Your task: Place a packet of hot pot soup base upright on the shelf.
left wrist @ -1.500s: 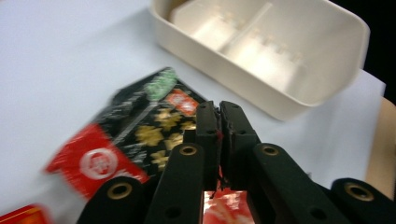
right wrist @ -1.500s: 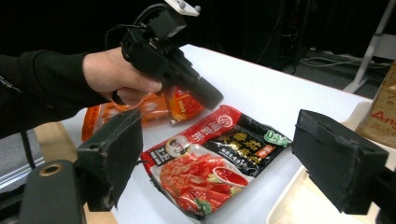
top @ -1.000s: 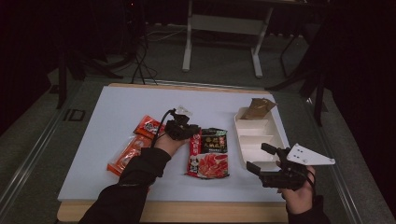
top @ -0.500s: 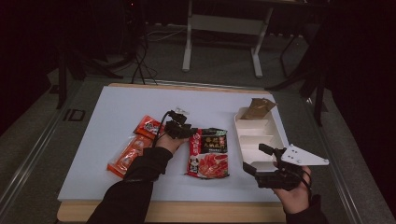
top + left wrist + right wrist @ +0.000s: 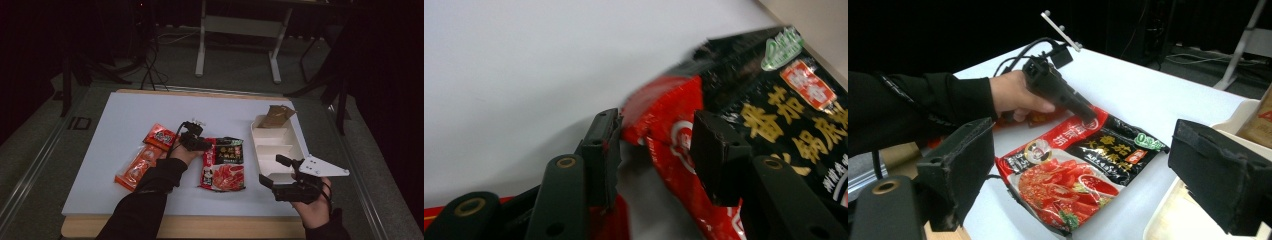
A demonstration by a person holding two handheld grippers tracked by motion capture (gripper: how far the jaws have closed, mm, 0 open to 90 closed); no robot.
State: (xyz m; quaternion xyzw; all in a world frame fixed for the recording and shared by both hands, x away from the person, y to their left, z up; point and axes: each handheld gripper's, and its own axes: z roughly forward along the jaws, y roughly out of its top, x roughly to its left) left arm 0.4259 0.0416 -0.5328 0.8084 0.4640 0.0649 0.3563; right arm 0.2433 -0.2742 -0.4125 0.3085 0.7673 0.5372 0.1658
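Centre of the high view: flat red-and-black printed sauce packet on the white table top. Left black two-jaw gripper at the packet's upper left corner, jaws apart and straddling that red corner in the left gripper view, not closed on it. Just left of that hand: orange plastic snack packet, and lower left a longer orange wrapped pack. Right of centre: white compartmented tray, with a brown paper pouch leaning in its far compartment. Lower right of the high view: right black gripper with grey triangular plate, jaws wide apart, held near the tray's near end, gripping nothing, pointed toward the packet.
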